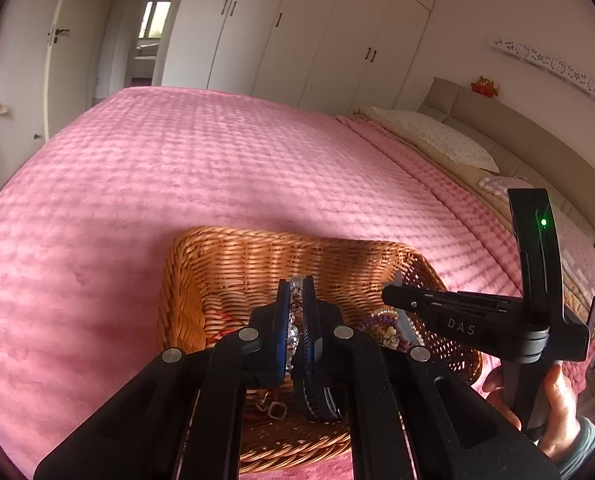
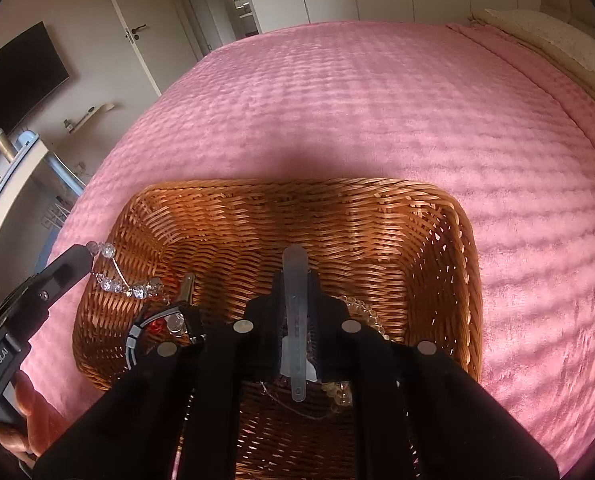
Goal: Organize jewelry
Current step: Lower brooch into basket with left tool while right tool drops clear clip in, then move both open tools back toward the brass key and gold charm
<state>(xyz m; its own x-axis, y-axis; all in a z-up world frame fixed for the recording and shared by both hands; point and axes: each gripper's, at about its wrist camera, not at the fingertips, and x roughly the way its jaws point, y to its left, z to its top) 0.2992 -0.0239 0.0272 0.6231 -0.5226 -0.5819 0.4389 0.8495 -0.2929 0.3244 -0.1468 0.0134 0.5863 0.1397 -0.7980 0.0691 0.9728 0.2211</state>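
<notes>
Wide bed [image 1: 177,168] under pink waffle-textured blanket; white wardrobes [image 1: 317,32] behind. Brown woven wicker basket [image 2: 297,208] sits on it. My left tool [image 1: 296,312] pinches clear crystal bead bracelet [image 2: 115,280]; right tool [image 2: 295,300] pressed together above basket.

Right tongs [image 2: 296,320] hide basket [image 2: 257,216] floor; jewelry beneath indistinct, contents unclear.
</notes>
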